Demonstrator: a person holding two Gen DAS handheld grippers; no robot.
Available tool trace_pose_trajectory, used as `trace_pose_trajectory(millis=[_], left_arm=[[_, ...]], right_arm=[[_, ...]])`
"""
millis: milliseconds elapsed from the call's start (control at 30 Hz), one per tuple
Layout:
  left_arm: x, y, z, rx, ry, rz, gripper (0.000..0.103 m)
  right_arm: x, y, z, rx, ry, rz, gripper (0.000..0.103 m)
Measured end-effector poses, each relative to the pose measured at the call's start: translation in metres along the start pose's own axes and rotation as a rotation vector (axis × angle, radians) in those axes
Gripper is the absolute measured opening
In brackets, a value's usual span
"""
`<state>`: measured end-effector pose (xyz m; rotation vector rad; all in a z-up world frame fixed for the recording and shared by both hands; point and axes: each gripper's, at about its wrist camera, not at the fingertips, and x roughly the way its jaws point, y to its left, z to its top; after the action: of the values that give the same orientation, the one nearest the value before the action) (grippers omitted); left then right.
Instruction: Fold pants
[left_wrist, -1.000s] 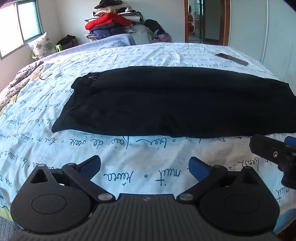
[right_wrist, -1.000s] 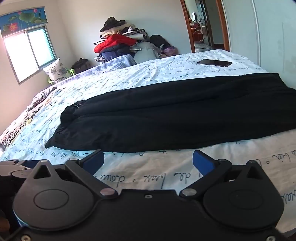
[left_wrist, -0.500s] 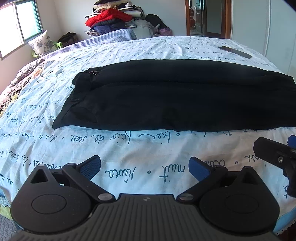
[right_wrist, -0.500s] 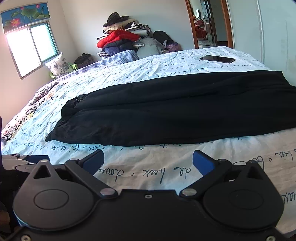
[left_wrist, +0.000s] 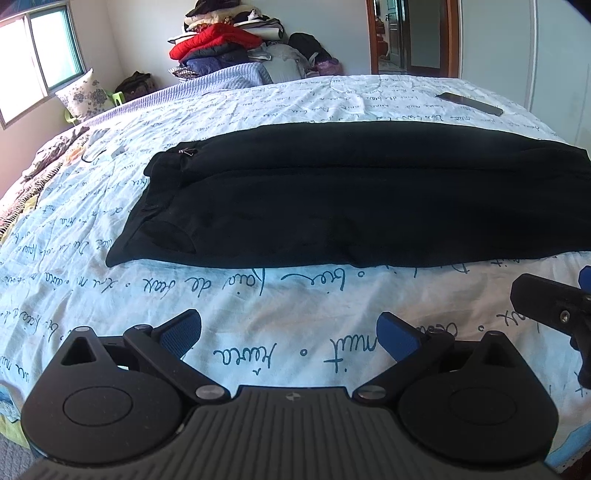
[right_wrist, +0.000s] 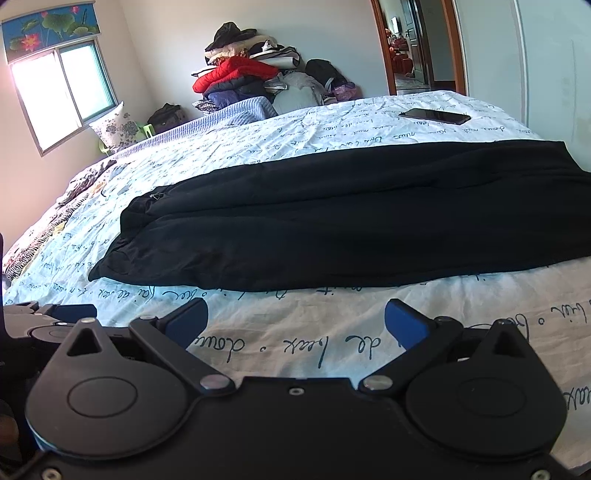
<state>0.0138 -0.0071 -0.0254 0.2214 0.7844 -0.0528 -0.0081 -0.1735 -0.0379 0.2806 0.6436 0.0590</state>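
Note:
Black pants (left_wrist: 351, 195) lie flat across the bed, folded lengthwise, waistband at the left and legs running right; they also show in the right wrist view (right_wrist: 351, 218). My left gripper (left_wrist: 290, 332) is open and empty, above the sheet in front of the pants' near edge. My right gripper (right_wrist: 295, 323) is open and empty, also short of the near edge. Part of the right gripper shows at the right edge of the left wrist view (left_wrist: 554, 306); part of the left gripper shows at the left edge of the right wrist view (right_wrist: 48, 317).
The bed has a light blue sheet (left_wrist: 295, 288) with printed script. A black phone (right_wrist: 434, 116) lies on the far right of the bed. A pile of clothes (right_wrist: 251, 81) is stacked at the far wall. A pillow (right_wrist: 116, 127) sits by the window. A doorway (right_wrist: 413, 48) is at the back right.
Both grippers have tilted or drawn back a little, so the pants sit slightly lower and farther in view. Both stay open. The pants have not moved.

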Motion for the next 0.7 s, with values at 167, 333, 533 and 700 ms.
trace_pose_trajectory(millis=[167,333,533,700], left_arm=[[0.004,0.004,0.002,0.011,-0.024,-0.017,0.103],[0.018,0.035,0.022,-0.028,0.001,-0.137,0.102],[0.056,0.115,0.079,-0.178,0.015,-0.149,0.102],[0.094,0.166,0.122,-0.216,0.034,-0.083,0.100]], right_arm=[[0.003,0.003,0.003,-0.032,-0.008,0.000,0.103],[0.011,0.020,0.022,-0.259,-0.092,0.048,0.103],[0.043,0.035,0.070,-0.463,-0.186,0.086,0.103],[0.096,0.034,0.115,-0.485,-0.178,0.185,0.103]])
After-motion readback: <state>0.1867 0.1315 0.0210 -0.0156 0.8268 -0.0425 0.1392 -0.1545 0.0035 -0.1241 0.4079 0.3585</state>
